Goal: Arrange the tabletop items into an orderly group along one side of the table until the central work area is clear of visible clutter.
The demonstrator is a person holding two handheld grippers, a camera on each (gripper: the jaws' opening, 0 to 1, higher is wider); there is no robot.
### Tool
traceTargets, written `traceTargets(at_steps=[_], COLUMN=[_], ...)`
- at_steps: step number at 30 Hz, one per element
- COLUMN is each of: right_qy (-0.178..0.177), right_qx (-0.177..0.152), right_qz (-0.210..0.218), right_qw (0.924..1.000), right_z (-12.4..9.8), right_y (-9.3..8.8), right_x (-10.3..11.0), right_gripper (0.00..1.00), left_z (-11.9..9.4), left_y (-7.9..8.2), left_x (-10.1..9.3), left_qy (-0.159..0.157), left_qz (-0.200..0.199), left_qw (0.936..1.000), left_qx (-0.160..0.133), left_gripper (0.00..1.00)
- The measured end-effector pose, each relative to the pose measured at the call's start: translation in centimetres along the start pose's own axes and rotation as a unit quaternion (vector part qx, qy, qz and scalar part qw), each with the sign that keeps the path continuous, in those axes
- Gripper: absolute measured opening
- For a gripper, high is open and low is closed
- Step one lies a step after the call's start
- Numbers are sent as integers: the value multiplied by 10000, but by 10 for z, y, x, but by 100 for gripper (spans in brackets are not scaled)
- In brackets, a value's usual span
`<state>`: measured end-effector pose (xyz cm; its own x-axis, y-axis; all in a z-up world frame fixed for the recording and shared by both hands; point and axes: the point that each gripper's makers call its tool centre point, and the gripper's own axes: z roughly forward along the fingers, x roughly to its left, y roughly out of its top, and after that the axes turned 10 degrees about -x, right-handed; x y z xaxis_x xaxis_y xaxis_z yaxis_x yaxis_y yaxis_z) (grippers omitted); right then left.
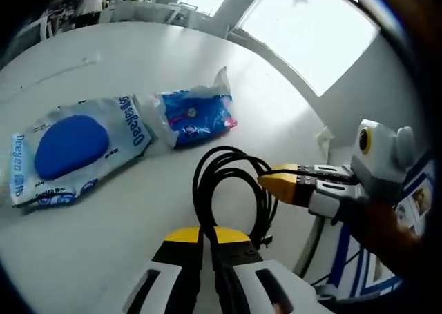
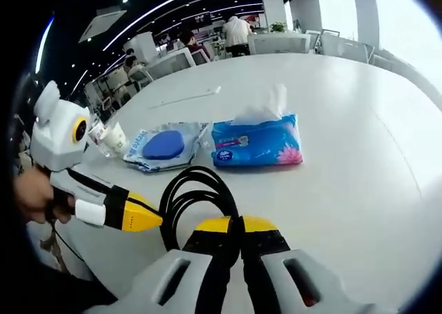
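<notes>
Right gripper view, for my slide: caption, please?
Right gripper shut on coiled black cable, left gripper alongside, tissue pack beyond.

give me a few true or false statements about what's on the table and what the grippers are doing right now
1. The black cable is coiled in loops. True.
2. The right gripper is shut on the cable. True.
3. The blue tissue pack stands on top of the cable. False: it lies apart from it on the white table.
4. The wipes pack lies beside the tissue pack. True.
5. The left gripper is wide open over the wipes pack. False: it is closed at the cable.
</notes>
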<state>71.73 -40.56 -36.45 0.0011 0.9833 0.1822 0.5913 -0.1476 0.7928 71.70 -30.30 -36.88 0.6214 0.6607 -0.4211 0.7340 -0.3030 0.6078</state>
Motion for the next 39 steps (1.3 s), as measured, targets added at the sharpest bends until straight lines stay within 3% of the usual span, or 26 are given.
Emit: traceTargets(at_steps=[12,21,28,35,39], right_qy=[166,185,235,218,344], right_qx=[188,448,532,360,184], right_qz=[-9,120,38,-145,-250], right_qw=[9997,9987,9983,9990,9989], right_z=[23,35,41,46,45], right_y=[4,-13,-24,-23,-20], right_x=[16,17,21,17,23], right_gripper=[0,0,0,1,11], left_z=[-1,9,14,16,13], left_y=[5,-7,-13,-16,-19], left_x=[25,36,43,44,44], left_qy=[193,326,467,394,403], left_qz=[-247,-523,-398,-345,-307], left_qw=[9995,9981,9981,9986,9987], left_qx=[-71,36,99,-49,-83], left_gripper=[2,2,3,4,14])
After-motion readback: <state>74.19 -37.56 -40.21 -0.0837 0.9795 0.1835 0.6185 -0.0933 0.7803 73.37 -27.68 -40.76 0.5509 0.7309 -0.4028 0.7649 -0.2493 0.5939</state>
